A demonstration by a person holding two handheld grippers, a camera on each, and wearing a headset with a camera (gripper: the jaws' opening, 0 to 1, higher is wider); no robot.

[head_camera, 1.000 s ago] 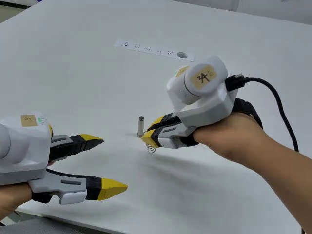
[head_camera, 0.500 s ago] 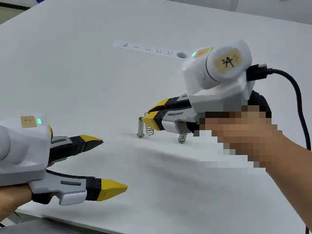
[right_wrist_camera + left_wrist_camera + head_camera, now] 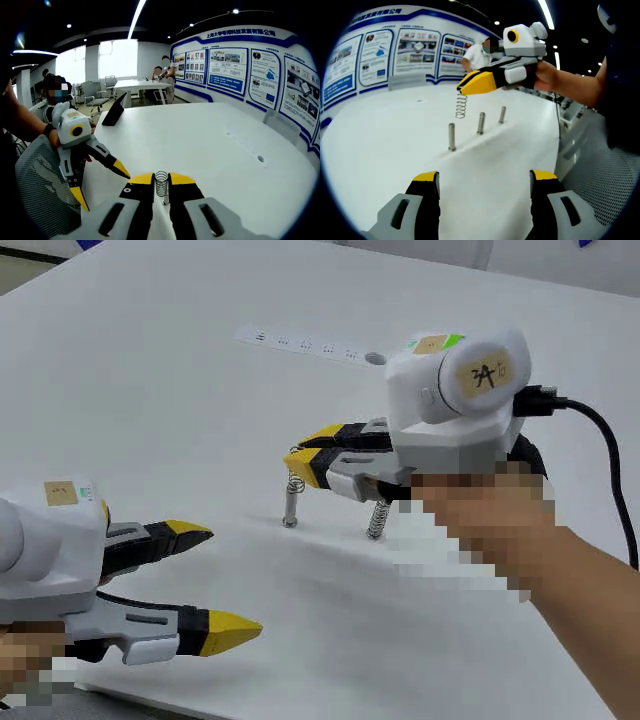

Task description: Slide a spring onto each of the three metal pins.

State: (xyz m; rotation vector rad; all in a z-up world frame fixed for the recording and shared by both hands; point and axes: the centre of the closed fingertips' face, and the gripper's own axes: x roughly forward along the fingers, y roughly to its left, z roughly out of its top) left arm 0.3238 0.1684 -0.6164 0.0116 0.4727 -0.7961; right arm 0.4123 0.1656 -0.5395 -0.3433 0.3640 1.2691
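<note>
My right tool (image 3: 305,464) is pinched narrow on a spring (image 3: 296,483), which hangs upright from the jaw tips just above the nearest pin (image 3: 290,510), bare and standing on the table (image 3: 150,400). To do this well, I judge I should centre the coil's open bottom over the pin head, keep the spring vertical, lower until the pin enters, then ease the jaws apart so it drops. In the left gripper view the coil looks a touch off the pin's axis, so a small correction seems needed. The middle pin (image 3: 481,123) carries a second spring (image 3: 377,520), and the far pin (image 3: 502,114) looks bare. My left tool (image 3: 228,578) is spread wide and empty, well apart near the table edge. A power strip (image 3: 305,343) lies beyond, out of the way. Only the neighbouring sprung pin stands close.
</note>
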